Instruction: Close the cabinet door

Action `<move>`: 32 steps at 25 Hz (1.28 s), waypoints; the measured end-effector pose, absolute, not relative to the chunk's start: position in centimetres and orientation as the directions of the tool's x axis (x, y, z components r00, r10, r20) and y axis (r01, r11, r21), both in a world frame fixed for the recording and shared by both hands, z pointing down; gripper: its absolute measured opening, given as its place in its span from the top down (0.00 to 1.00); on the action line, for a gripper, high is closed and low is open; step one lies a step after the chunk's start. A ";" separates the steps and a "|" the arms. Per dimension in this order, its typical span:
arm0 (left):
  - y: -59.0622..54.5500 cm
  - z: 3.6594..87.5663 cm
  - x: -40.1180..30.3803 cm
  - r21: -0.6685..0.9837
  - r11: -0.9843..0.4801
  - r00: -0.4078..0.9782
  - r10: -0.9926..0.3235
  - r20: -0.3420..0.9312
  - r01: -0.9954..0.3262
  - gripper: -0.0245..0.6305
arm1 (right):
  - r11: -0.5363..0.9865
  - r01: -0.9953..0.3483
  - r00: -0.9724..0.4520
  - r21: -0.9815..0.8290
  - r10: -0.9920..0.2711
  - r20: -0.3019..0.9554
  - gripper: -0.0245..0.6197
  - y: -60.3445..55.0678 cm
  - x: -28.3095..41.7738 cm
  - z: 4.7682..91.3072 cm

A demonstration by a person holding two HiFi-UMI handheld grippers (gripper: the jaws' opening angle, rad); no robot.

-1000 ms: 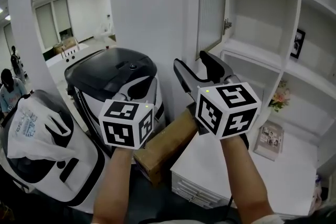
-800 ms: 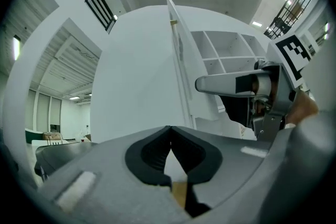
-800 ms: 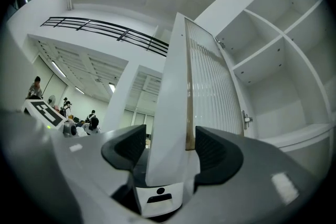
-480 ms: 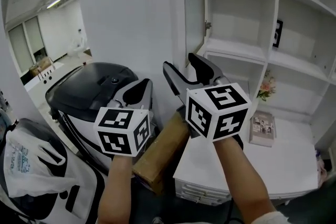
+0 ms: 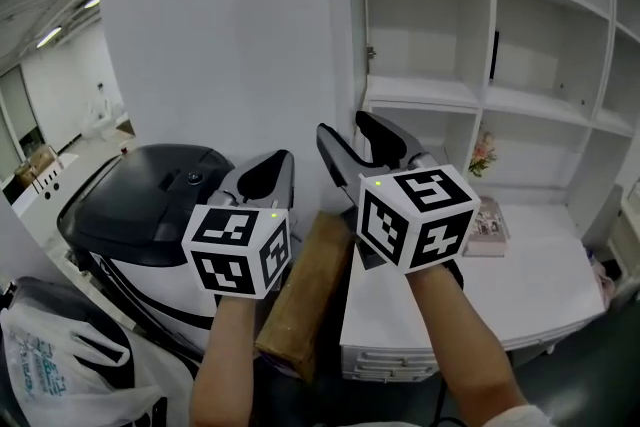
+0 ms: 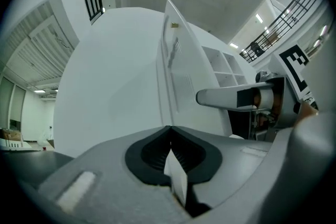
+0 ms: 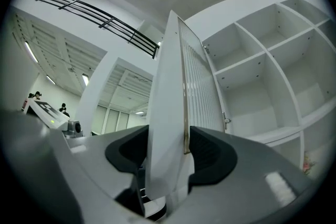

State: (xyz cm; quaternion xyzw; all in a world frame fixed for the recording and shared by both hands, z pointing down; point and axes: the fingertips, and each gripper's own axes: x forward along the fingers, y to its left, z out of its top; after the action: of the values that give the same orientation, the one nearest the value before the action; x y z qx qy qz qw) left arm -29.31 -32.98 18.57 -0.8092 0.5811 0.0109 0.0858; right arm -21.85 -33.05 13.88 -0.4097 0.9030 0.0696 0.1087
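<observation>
From the head view the cabinet door [image 5: 355, 5] is only a thin white strip seen edge-on. It stands swung out from the left side of a white shelf unit [image 5: 520, 100]. Only this view takes in the rest of the room:
- a white bench [image 5: 530, 290] with drawers under the shelves
- a small bunch of flowers [image 5: 483, 153] and a flat booklet [image 5: 487, 220] on the bench
- a bin [image 5: 150, 205] with a glossy black domed lid
- a long brown cardboard box [image 5: 300, 300] leaning beside the bench
- a crinkled plastic bag [image 5: 50, 365] at the lower left

The right gripper view shows what the head view does not: the door's inner face carries a ribbed panel [image 7: 202, 92] of fine upright grooves. There is also a small metal hinge [image 7: 227, 121] where the door meets the shelves. The left gripper view shows the door's smooth, plain outer face.

The right gripper [image 7: 169, 149] has the door's free edge standing upright between its dark, grooved pads. Its jaws are closing on the door, with the left pad at the door's face and a sliver of gap showing at the right pad. The left gripper [image 6: 170, 131] has its jaws together at the tips with nothing between them. It hangs left of the door, apart from it.
</observation>
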 end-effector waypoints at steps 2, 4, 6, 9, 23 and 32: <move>-33.1 18.5 -29.1 -0.133 -0.338 0.354 -0.928 -0.114 -0.932 0.96 | 0.632 -0.775 -0.616 0.028 -0.745 -0.256 0.63 -33.0 -21.7 14.0; -33.0 18.4 -28.9 -0.140 -0.362 0.378 -0.919 -0.114 -0.922 0.96 | 0.609 -0.793 -0.592 0.021 -0.763 -0.260 0.65 -32.9 -21.5 14.0; -32.9 18.3 -28.8 -0.144 -0.382 0.399 -0.910 -0.115 -0.913 0.96 | 0.590 -0.807 -0.575 0.023 -0.777 -0.257 0.66 -32.9 -21.3 14.0; -32.8 18.2 -28.7 -0.147 -0.408 0.426 -0.897 -0.120 -0.901 0.96 | 0.574 -0.818 -0.562 0.028 -0.789 -0.250 0.67 -32.8 -21.1 14.0; -33.1 19.0 -26.8 -0.151 -0.485 0.502 -0.859 -0.098 -0.861 0.96 | 0.556 -0.831 -0.544 0.014 -0.807 -0.233 0.71 -32.5 -18.6 14.0; -33.2 19.5 -24.5 -0.155 -0.529 0.545 -0.833 -0.090 -0.834 0.96 | 0.504 -0.863 -0.493 0.008 -0.841 -0.222 0.76 -32.4 -15.3 14.0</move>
State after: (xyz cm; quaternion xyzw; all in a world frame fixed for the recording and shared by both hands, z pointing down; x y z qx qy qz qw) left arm -24.54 -33.16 19.46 -0.8744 0.4768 0.0022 0.0898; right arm -15.28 -32.44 13.97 -0.4944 0.8621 0.0588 0.0948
